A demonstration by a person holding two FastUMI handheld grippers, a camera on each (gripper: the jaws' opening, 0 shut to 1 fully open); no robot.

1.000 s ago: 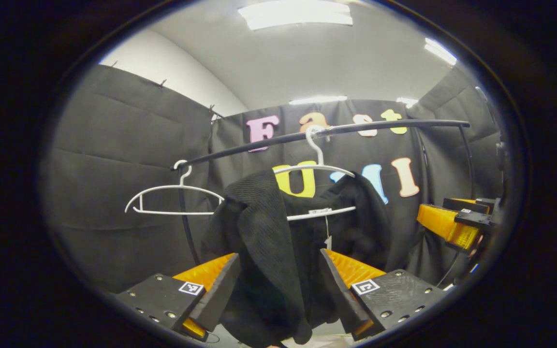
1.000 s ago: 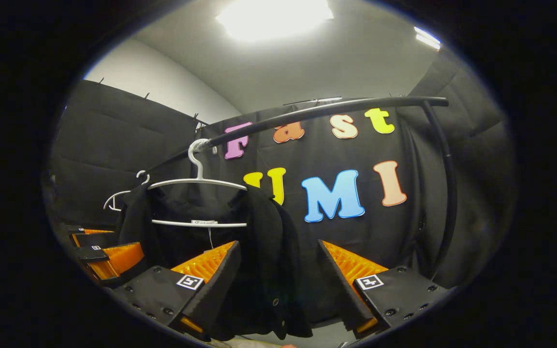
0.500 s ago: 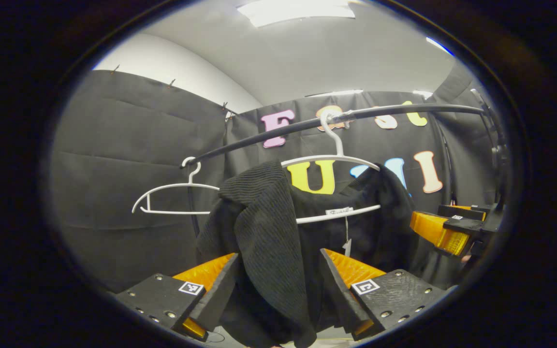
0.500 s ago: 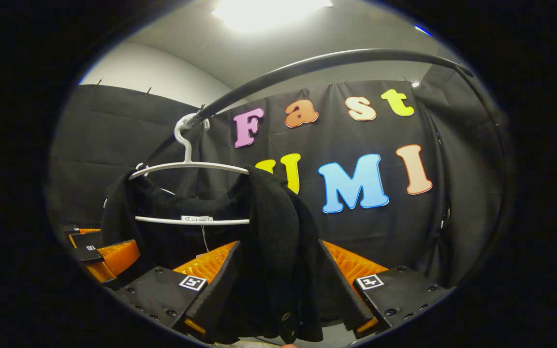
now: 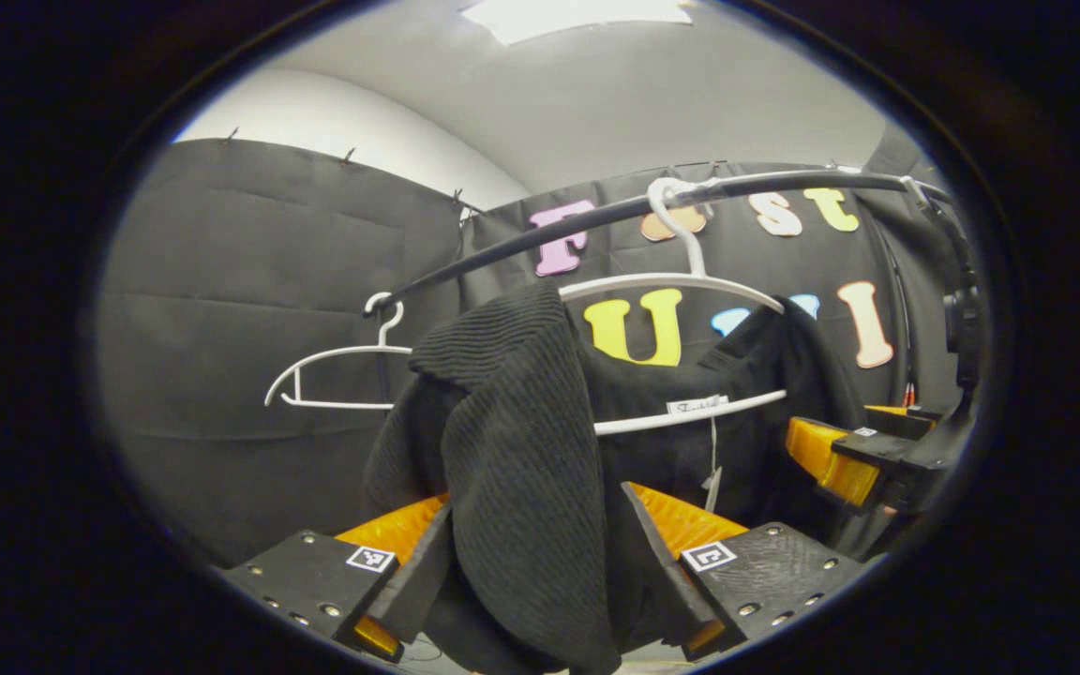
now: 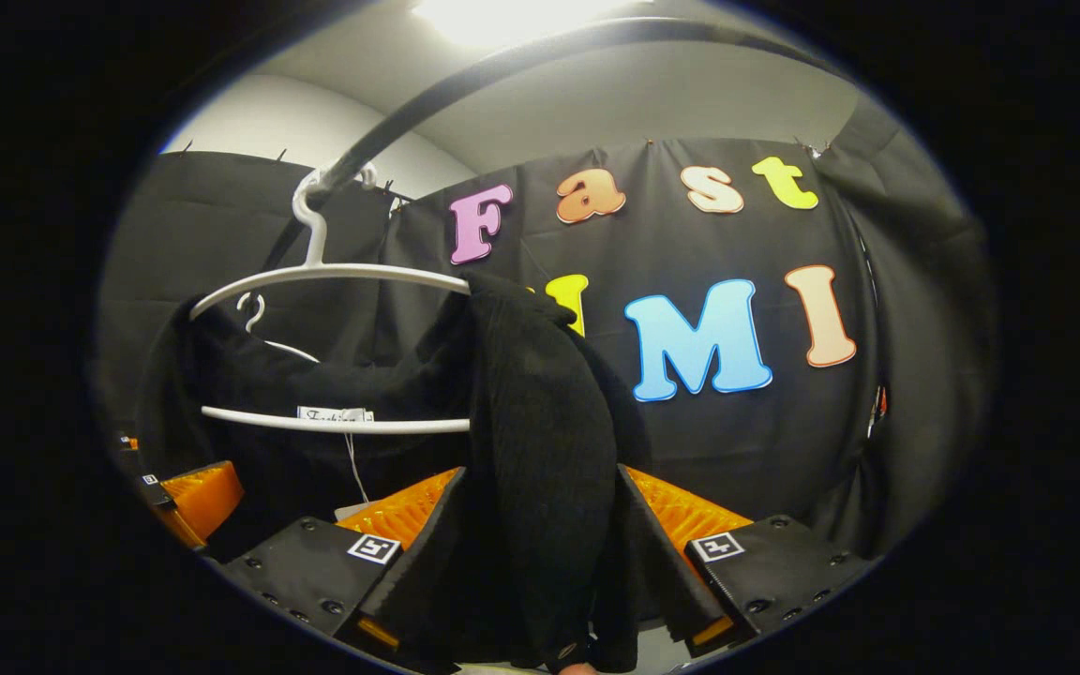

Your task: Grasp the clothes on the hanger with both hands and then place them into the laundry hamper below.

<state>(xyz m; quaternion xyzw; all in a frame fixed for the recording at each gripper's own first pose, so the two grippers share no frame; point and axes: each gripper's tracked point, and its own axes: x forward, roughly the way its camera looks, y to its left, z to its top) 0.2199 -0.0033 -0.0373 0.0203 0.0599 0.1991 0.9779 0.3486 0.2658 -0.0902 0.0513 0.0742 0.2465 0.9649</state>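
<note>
My left tool (image 5: 535, 562) stands wide, its two black-and-orange fingers either side of one shoulder of the black knitted garment (image 5: 521, 450); the cloth hangs in the gap between them, and I cannot tell whether either pad touches it. My right tool (image 6: 540, 562) is likewise spread wide around the garment's other shoulder (image 6: 540, 441), fabric draped between its two fingers, contact unclear.

I count one garment, hanging on one white plastic hanger (image 5: 681, 281) whose hook sits over the black metal rail (image 5: 521, 248) at about 1 o'clock in the left gripper view. In the right gripper view that hanger (image 6: 334, 274) lies at 10 o'clock, its lower bar crossing at 9 o'clock.

A second white hanger (image 5: 338, 375), bare, hangs from the same rail at 9 o'clock in the left gripper view. That makes two hangers, one rail.

At 3 o'clock in the left gripper view I see the right tool (image 5: 854, 450) beside the garment's far edge.
</note>
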